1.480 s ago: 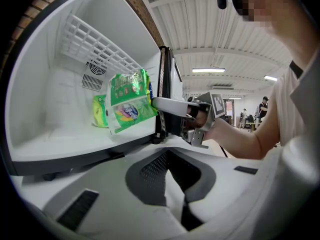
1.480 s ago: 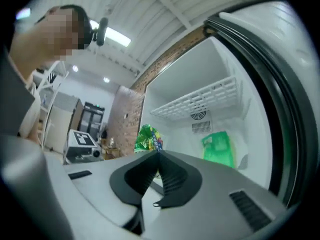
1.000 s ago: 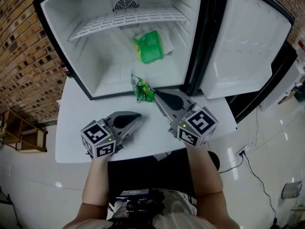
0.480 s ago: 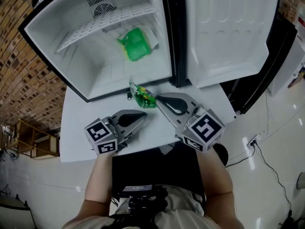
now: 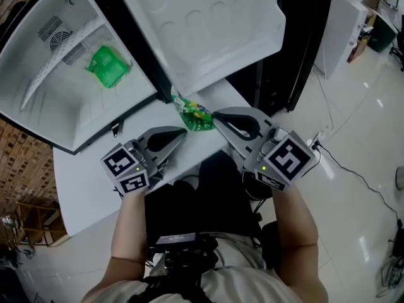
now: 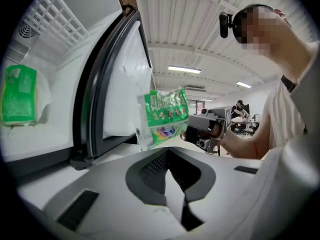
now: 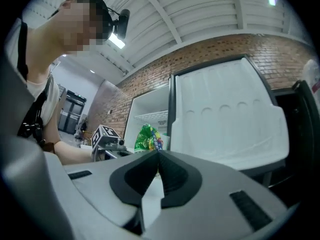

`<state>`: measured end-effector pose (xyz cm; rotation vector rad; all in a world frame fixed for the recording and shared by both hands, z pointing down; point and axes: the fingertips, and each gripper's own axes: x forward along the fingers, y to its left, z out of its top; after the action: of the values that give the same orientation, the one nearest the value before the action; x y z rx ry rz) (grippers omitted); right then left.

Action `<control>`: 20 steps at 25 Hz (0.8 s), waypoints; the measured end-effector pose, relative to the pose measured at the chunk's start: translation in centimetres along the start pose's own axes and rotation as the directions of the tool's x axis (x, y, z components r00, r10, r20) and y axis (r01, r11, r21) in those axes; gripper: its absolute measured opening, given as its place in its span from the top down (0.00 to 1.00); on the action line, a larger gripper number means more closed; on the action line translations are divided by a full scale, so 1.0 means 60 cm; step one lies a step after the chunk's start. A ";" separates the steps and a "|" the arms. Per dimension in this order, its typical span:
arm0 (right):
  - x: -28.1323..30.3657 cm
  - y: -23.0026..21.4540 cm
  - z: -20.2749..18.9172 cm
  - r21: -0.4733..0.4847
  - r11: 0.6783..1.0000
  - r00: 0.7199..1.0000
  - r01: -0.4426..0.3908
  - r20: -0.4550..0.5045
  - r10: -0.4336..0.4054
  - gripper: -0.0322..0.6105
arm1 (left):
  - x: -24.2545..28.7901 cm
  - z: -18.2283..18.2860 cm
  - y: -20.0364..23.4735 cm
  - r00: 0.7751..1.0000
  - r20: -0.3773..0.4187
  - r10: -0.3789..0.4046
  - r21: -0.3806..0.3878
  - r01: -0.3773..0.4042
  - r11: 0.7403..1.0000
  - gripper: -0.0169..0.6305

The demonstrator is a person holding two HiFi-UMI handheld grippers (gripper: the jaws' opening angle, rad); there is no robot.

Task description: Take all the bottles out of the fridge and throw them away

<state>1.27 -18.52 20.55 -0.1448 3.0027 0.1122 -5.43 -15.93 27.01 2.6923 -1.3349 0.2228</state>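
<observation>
A crumpled green snack bag [image 5: 194, 115] hangs from the tip of my right gripper [image 5: 214, 113], which is shut on the bag's edge. The left gripper view shows the bag [image 6: 162, 116] dangling in front of the fridge door, and the right gripper view shows it [image 7: 148, 138] just past the closed jaws of the right gripper [image 7: 158, 152]. My left gripper [image 5: 184, 134] is shut with nothing in it, low and left of the bag. A flat green packet [image 5: 108, 67] lies inside the open fridge [image 5: 76, 115].
The white fridge door [image 5: 208, 30] stands wide open above the grippers. The fridge rests on a white table [image 5: 82, 188]. A wire shelf [image 5: 60, 59] sits deep in the fridge. A shiny tiled floor with a cable [image 5: 353, 169] lies to the right.
The fridge has slid to the upper left of the head view as the person turns right. Both grippers have swung along, the green bag still in the right one.
</observation>
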 end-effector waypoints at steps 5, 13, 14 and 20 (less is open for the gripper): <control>-0.092 -0.048 -0.027 -0.034 0.993 0.994 0.112 0.013 -0.112 0.94 | 0.098 0.023 -0.073 0.993 0.013 -0.116 0.042 0.115 0.992 0.95; -0.286 -0.109 -0.033 -0.008 0.929 0.928 0.371 0.034 -0.370 0.94 | 0.245 -0.063 -0.299 0.924 -0.102 -0.368 0.140 0.379 0.915 0.94; -0.310 -0.117 -0.047 -0.009 0.916 0.916 0.401 0.006 -0.401 0.94 | 0.255 -0.089 -0.304 0.916 -0.105 -0.387 0.132 0.398 0.908 0.94; -0.396 -0.128 -0.201 0.047 0.870 0.856 0.490 -0.214 -0.471 0.94 | 0.277 -0.139 -0.274 0.911 -0.087 -0.404 0.046 0.408 0.912 0.94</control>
<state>23.93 -24.95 35.17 -0.9409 3.0414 -0.1126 17.00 -17.49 37.49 2.9011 -0.7294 0.3206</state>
